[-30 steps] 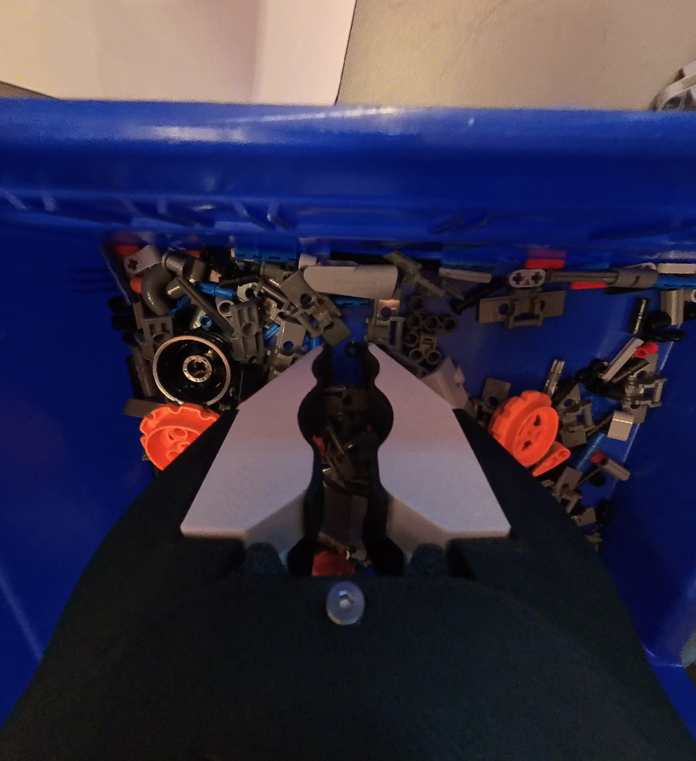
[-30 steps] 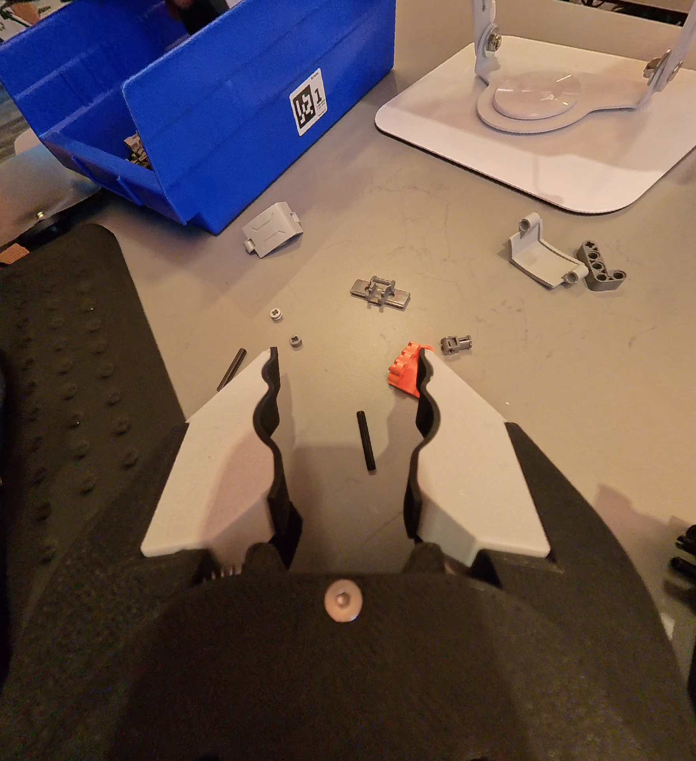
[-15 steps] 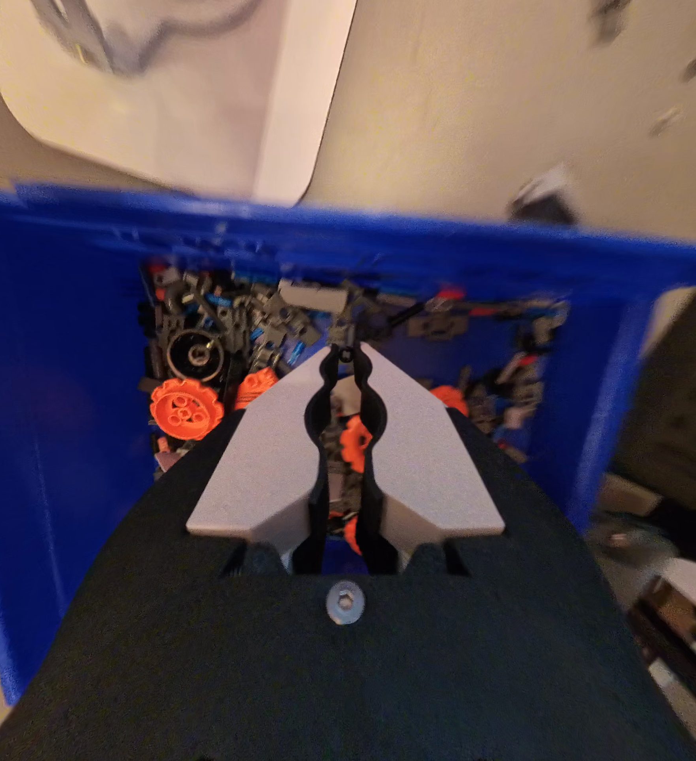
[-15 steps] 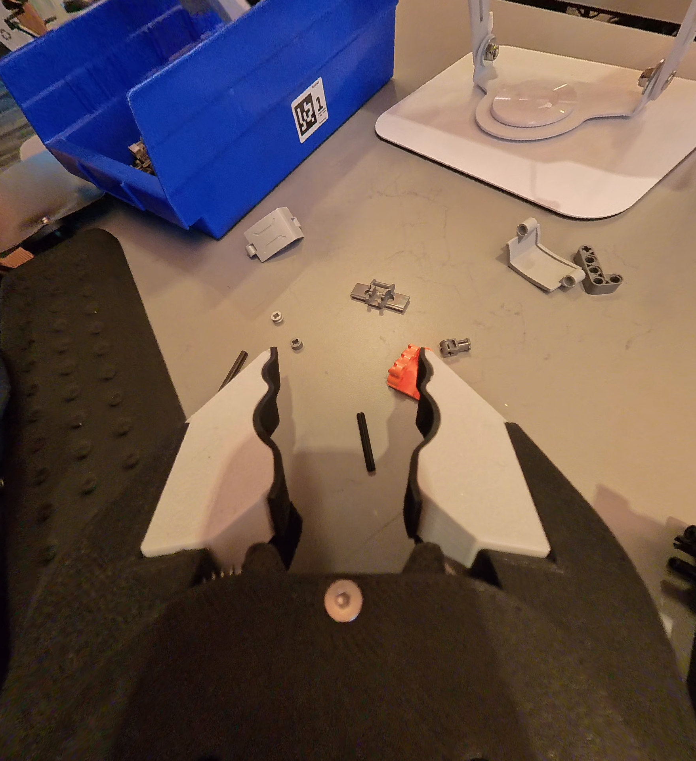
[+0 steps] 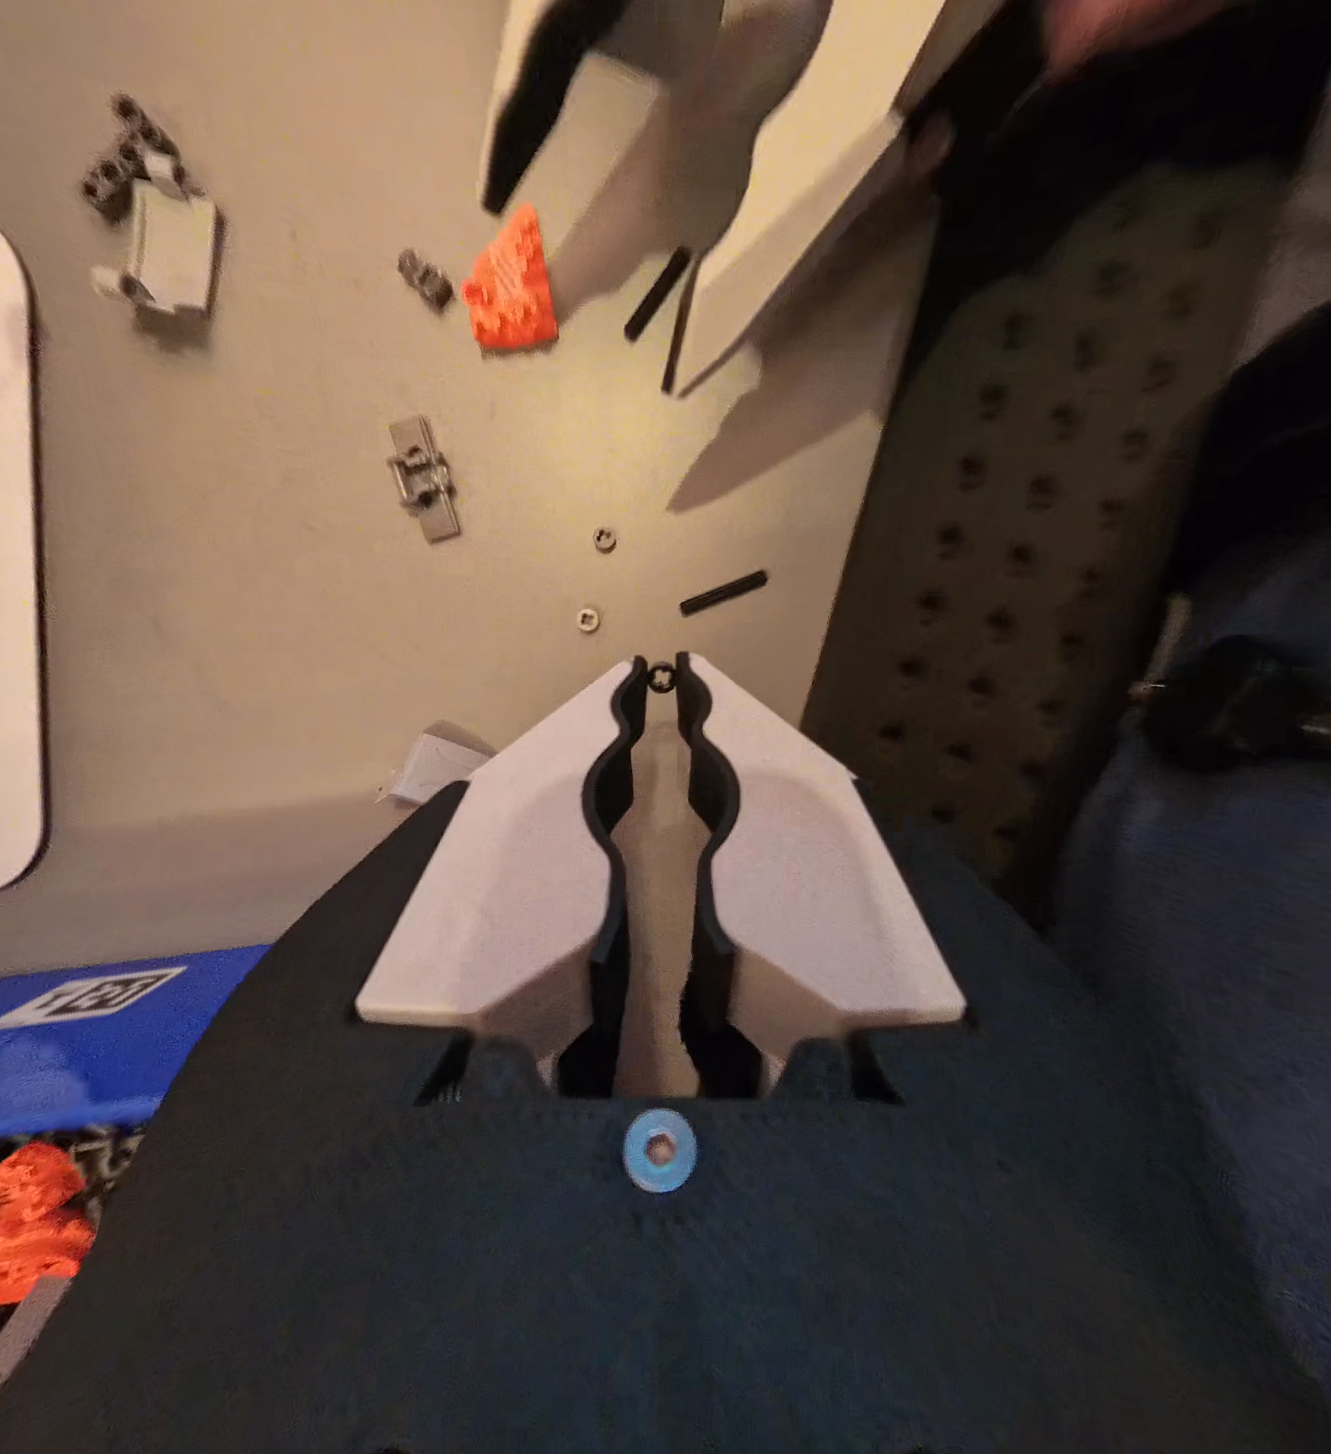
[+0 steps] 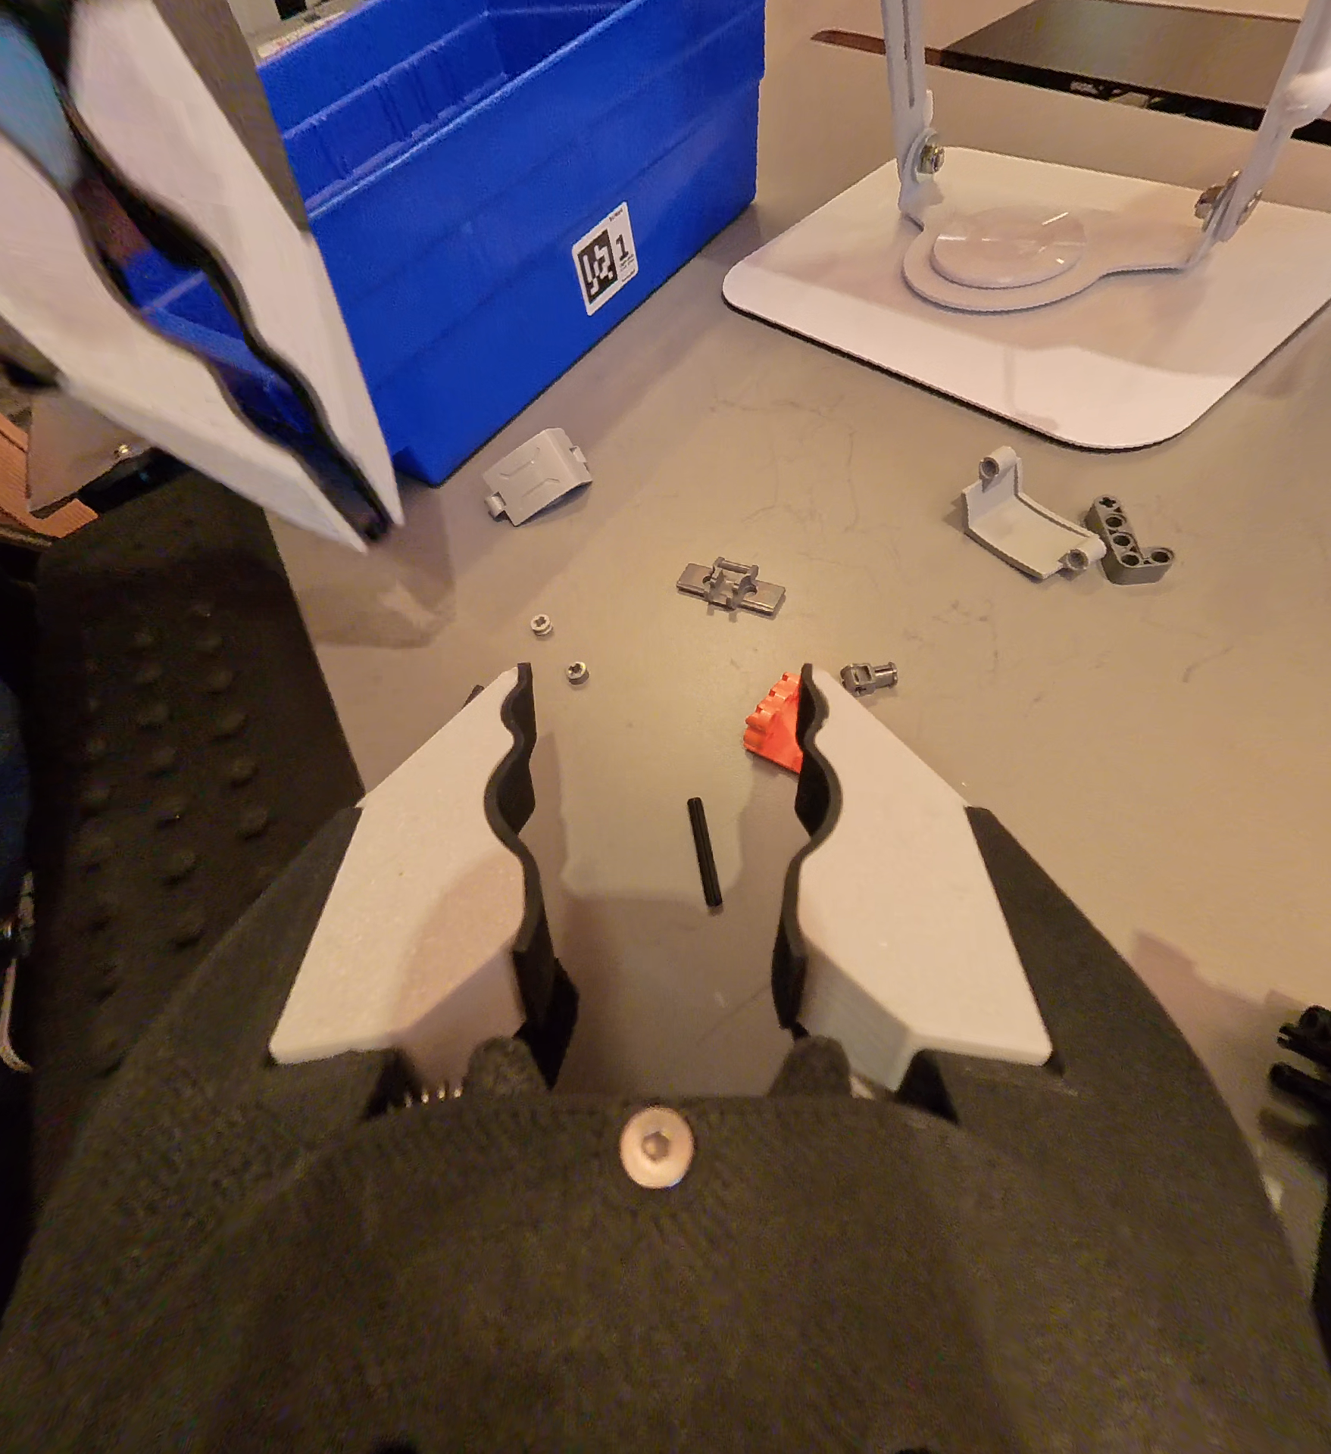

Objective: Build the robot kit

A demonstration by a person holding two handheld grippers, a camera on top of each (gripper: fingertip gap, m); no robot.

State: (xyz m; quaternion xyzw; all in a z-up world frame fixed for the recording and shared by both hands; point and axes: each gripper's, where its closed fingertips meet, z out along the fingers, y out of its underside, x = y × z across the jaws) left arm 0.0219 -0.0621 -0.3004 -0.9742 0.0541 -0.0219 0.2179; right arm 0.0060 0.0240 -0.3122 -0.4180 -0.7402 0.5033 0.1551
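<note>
In the left wrist view, the left gripper [image 5: 663, 673] has its fingers [image 5: 536, 850] nearly closed, pinching a tiny black ring-shaped piece [image 5: 660, 677] at the very tips, above the grey counter [image 5: 253, 629]. Just beyond lie two small grey bushes [image 5: 589, 618] and a short black axle [image 5: 723, 592], its long axis running left to right with the right end slightly farther. An orange plate [image 5: 511, 291] sits farther off, and the blue bin [image 5: 79, 1038] is near left. In the right wrist view, the right gripper [image 6: 666, 677] hovers with fingers [image 6: 410, 865] spread wide and empty; a black axle [image 6: 704, 851] lies on the counter between them, its long axis pointing near to far, touching neither finger. The left gripper shows at the upper left there.
</note>
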